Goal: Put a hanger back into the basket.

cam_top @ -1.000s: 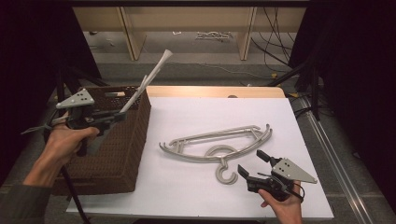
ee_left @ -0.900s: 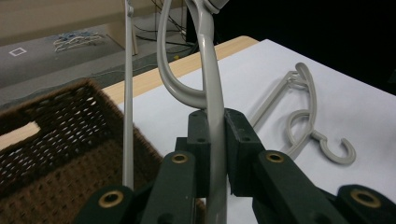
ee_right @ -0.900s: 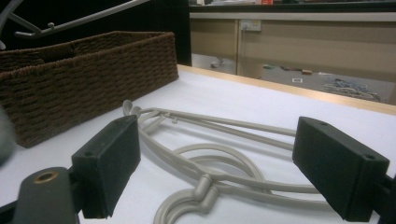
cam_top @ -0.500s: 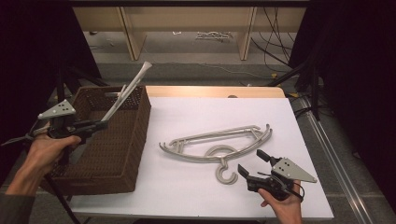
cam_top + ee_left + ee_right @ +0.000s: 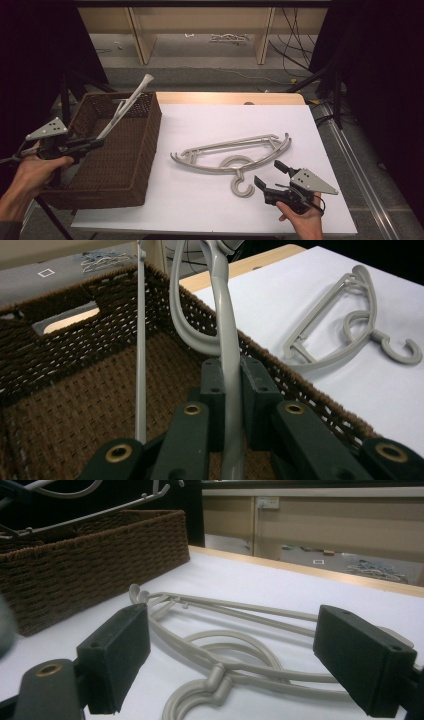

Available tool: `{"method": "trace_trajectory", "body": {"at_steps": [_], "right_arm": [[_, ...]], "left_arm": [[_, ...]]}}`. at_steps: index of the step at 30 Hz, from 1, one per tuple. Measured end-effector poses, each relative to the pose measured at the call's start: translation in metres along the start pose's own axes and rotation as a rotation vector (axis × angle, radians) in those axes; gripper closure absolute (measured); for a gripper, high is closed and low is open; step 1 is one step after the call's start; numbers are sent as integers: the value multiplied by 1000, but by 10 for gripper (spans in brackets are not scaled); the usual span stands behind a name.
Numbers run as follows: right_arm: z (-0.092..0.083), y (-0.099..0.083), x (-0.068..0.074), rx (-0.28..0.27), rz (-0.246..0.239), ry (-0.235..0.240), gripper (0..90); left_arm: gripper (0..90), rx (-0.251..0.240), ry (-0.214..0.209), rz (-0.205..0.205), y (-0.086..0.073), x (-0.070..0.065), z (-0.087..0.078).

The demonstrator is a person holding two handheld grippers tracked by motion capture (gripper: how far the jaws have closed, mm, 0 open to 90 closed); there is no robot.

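Left jaws: clenched tight on the held hanger (image 5: 227,360), its grey bar pinched between the two black pads in the left gripper view.
Right jaws: wide apart, nothing between the pads; the table hanger (image 5: 225,645) lay just ahead of them.
Left gripper (image 5: 97,143): in the person's left hand (image 5: 30,172), over the near left part of the basket (image 5: 127,170), pointing right and away.
Held hanger: up in the air, slanting from the jaws over the basket, its far end poking above the far rim in the high view (image 5: 131,100).
Basket: brown wicker, on the table's left edge, long side touching the white sheet (image 5: 210,197).
Table hanger: flat on the sheet (image 5: 232,152), hook toward the near edge, well apart from the basket.
Right gripper (image 5: 272,175): low over the sheet at the near right, in the right hand (image 5: 302,220), aimed at the hook, close but not touching.
Hanger count: two grey ones, one gripped, one lying free.
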State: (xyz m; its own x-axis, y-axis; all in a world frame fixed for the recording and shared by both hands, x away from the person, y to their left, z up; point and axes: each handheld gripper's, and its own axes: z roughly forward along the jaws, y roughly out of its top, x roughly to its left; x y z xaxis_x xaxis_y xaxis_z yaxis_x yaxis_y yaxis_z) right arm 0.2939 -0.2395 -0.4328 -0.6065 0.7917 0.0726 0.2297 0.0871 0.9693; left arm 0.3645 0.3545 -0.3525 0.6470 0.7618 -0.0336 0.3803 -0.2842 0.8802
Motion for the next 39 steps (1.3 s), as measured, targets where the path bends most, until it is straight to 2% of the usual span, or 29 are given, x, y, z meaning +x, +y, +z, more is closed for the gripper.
{"method": "trace_trajectory", "body": {"at_steps": [1,4,6,7,9,12,14,15,16,17,18,20,21,22,23,24,25,26,27,30,31,32,33,35,38,39], "right_arm": [[1,0,0,-2,0,3,161],[1,-1,0,8,0,15,161],[1,0,0,13,4,12,161],[2,-1,1,-1,9,16,161],[2,-1,0,10,7,14,161],[2,-1,0,6,9,14,161],[2,-1,0,21,-1,6,161],[1,-1,0,24,-1,5,161],[2,-1,0,23,5,7,161],[2,-1,0,16,6,15,161],[2,-1,0,16,6,15,161],[3,-1,1,15,6,24,161],[4,-2,1,9,8,25,161],[3,-1,1,17,8,26,161],[4,-1,1,7,9,24,161],[5,-1,1,7,8,26,161],[4,-1,1,25,2,24,161],[4,-1,1,25,2,24,161],[4,-2,0,29,2,17,161],[4,-1,1,29,1,22,162],[4,-2,1,36,-3,26,162],[4,-2,1,35,-2,26,162],[5,-2,0,28,3,31,162],[4,-2,1,33,-1,27,162],[5,-2,1,31,2,37,162],[4,-2,1,37,2,34,162]], "left_arm": [[814,1,-3,11,-4,3,-3],[813,2,0,5,-7,3,-5],[814,5,0,28,-12,5,-7],[814,17,-2,2,-14,4,-8],[813,36,9,14,-16,3,-8],[813,37,4,6,-19,4,-9],[813,47,5,37,-21,6,-10],[813,61,3,24,-23,5,-10],[813,73,14,44,-24,6,-10],[813,79,16,27,-26,5,-10],[813,79,16,27,-26,5,-10],[813,108,18,39,-28,8,-9],[813,51,19,30,-31,8,-5],[813,112,22,52,-30,9,-8],[812,126,16,36,-31,9,-8],[812,126,16,36,-31,9,-8],[813,93,22,25,-34,8,-3],[812,93,22,25,-34,8,-3],[812,198,20,96,-33,13,-4],[812,182,20,101,-35,12,2],[811,213,30,75,-36,8,6],[810,216,33,75,-36,7,8],[809,278,20,102,-34,9,6],[808,302,20,115,-33,9,8],[801,318,20,111,-33,10,11],[799,328,10,84,-33,9,14]]}}
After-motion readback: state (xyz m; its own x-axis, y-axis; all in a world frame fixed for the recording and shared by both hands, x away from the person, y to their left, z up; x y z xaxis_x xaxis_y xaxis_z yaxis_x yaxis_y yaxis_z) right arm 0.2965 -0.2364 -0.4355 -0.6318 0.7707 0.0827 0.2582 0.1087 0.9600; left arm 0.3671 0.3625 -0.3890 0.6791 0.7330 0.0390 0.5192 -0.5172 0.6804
